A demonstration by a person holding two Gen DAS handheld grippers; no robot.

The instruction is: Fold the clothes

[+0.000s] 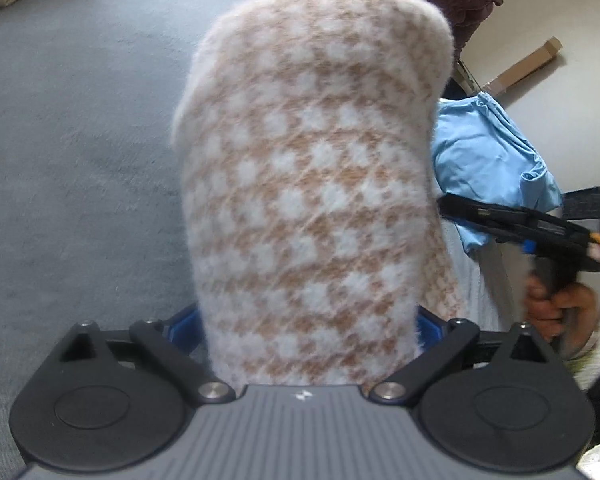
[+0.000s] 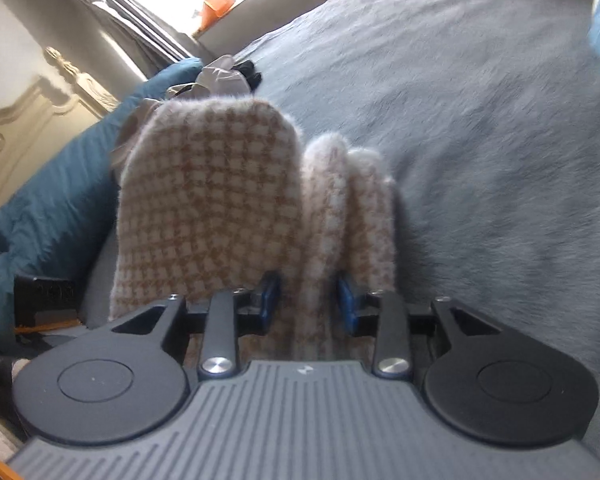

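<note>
Ribbed grey housing of the left gripper (image 1: 308, 320) fills the bottom; its blue fingers (image 1: 182, 322) sit at both sides of a fuzzy beige-and-white houndstooth knit garment (image 1: 300, 184), and I cannot tell if they pinch it. At 3 o'clock lies a light blue cloth (image 1: 488, 160). Right gripper (image 2: 309, 304) fingers stand apart around a knit fold, not pressing, on the grey bedcover (image 2: 480, 120)

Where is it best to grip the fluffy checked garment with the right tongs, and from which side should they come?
Probably the bunched fold of the checked garment, which rises as a narrow ridge on the grey bed cover. The right tongs should come along the ridge from its near end, straddling it. The broad flat panel beside it offers nothing to pinch.
</note>
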